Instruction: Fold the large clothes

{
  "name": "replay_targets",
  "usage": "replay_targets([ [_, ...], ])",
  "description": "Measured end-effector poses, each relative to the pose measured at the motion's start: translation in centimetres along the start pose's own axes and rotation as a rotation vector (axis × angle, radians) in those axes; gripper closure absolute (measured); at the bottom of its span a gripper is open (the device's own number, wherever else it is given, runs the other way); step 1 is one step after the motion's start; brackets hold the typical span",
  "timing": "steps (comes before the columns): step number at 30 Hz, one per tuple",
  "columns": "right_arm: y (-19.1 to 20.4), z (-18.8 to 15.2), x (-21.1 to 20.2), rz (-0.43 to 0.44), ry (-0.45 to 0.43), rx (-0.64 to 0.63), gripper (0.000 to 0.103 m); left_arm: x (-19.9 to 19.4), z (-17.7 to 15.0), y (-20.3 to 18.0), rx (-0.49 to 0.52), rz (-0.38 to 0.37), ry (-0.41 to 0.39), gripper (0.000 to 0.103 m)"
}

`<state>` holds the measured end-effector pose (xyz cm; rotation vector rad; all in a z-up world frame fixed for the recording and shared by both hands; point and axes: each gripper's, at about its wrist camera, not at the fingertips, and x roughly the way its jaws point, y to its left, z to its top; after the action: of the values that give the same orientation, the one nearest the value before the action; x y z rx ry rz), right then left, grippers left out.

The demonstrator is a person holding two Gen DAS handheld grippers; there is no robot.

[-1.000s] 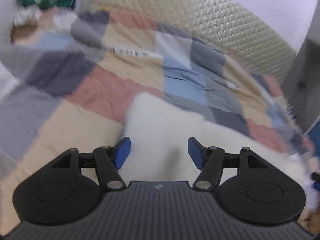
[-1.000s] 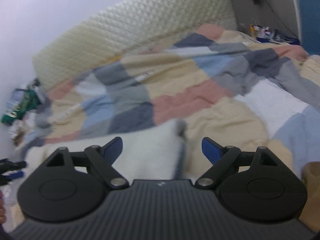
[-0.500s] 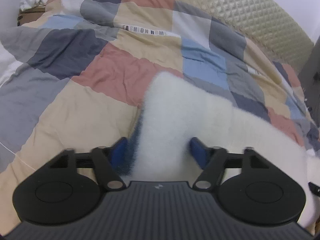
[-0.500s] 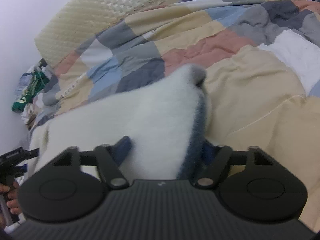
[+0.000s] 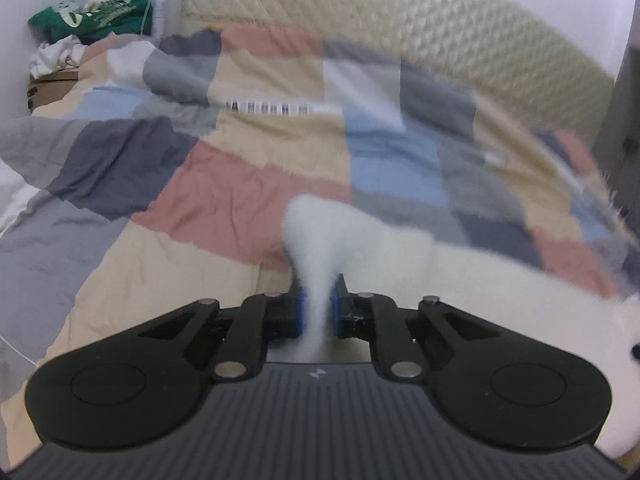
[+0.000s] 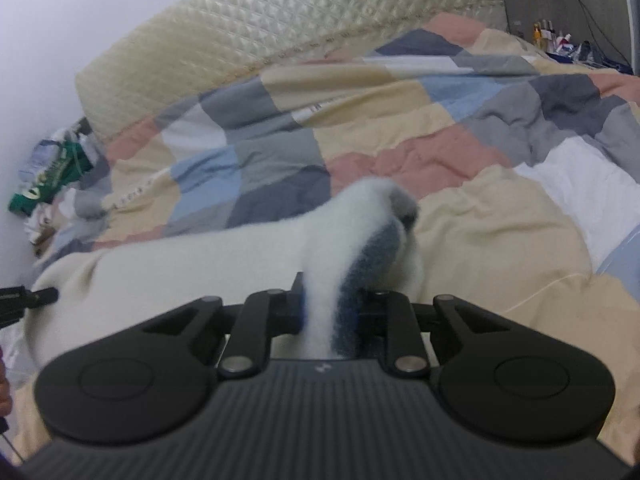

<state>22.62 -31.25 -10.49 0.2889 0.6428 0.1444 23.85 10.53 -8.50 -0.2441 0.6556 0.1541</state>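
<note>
Fleecy white fabric is pinched in both my grippers right now. My left gripper (image 5: 319, 312) has just been closing and its jaws now stand nearly shut, blue pads squeezing a thin bunch of the white garment (image 5: 460, 280); beyond the tips the cloth flares out wide & runs off to the right of the jaws. My right gripper (image 6: 330, 312) has also just been closing, jaws narrowed onto a thicker wad of the same garment (image 6: 192, 264), incl. a dark blue-grey patch (image 6: 374, 252) on the right side of the pinch (lining or trim, can't tell which). From there the cloth spreads to the left of the jaws.

So I've got it by 2 corners or edge pts, one per hand, w/ the body of the garment stretched between them on the patchwork duvet (image 5: 224, 200). Probably held this way so the piece can be lifted or carried over evenly for a fold, w/o one side dragging. Both grips sit deep between the pads, not at the tips, which should resist slipping since fleece is bulky & soft. The padded headboard (image 6: 256, 36) lies well ahead of both jaws.
</note>
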Motion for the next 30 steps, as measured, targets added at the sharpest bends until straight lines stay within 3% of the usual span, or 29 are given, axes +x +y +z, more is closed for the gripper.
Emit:
replay_targets([
  [3,0.3,-0.8,1.2,-0.019,0.021,-0.017,0.080,1.4,-0.8,0.3,0.010,0.004,0.039,0.088],
  [9,-0.3,-1.1,0.9,-0.001,0.020,0.029,0.077,1.2,-0.8,0.7,0.007,-0.019,0.028,0.081],
  [12,-0.5,-1.2,0.6,0.010,0.016,0.056,0.076,0.0,-0.5,1.1,-0.019,-0.032,0.025,0.069],
  [14,-0.4,-1.2,0.2,0.004,0.006,0.058,0.071,-1.5,-0.3,1.4,-0.046,-0.055,0.015,0.051],
  [18,0.5,-1.7,-0.4,-0.014,0.000,0.016,0.059,-4.8,-0.7,1.3,-0.075,-0.095,0.041,0.041],
  [20,0.9,-1.9,-0.6,-0.026,-0.001,-0.003,0.058,-6.1,-1.3,1.0,-0.099,-0.126,0.083,0.031],
  [22,0.9,-2.0,-0.8,-0.032,-0.003,-0.003,0.058,-6.7,-2.3,1.4,-0.205,-0.156,0.140,0.022],
  [26,0.9,-2.2,-1.1,-0.047,-0.004,0.005,0.053,-4.9,-4.7,2.8,-0.447,-0.298,0.307,0.022],
  [30,0.8,-2.4,-1.2,-0.051,-0.003,0.024,0.051,-1.1,-7.6,4.2,-0.683,-0.346,0.455,0.022],
])
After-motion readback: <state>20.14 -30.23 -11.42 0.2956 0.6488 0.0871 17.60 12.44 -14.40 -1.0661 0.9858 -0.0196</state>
